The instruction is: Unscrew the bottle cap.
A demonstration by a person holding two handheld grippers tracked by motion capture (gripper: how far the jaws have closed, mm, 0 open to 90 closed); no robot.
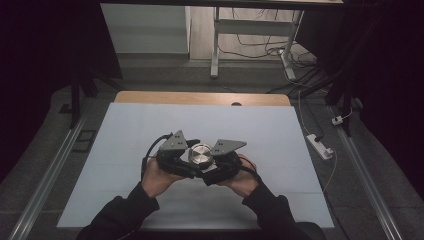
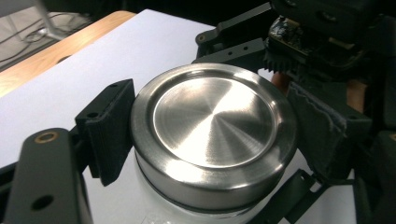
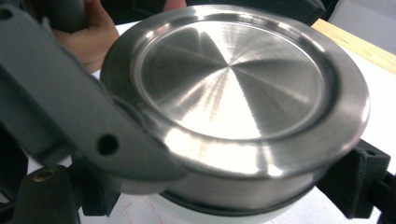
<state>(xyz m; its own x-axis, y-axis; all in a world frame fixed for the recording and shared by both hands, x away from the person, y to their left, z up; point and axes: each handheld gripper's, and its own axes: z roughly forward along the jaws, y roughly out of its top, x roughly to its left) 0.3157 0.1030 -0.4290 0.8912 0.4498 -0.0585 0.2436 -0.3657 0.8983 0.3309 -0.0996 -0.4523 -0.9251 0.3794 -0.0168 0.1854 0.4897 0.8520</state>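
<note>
The steel lid [image 2: 212, 133] sits on a white jar [image 3: 224, 215], held between my two tongs near the middle of the counter [image 1: 280, 130], toward my edge. The lid is brushed metal with a recessed centre, and a dark seal ring shows under its rim. My left tongs [image 2: 205, 140] close on the lid's rim from both sides, pads touching metal. My right tongs [image 3: 224, 186] clamp lower, around the lid's skirt or the jar's neck; I cannot tell which. I judge one grips the lid to turn it while the other braces the jar. My hands [image 1: 160, 180] sit close together, both tools meeting over the jar.
</note>
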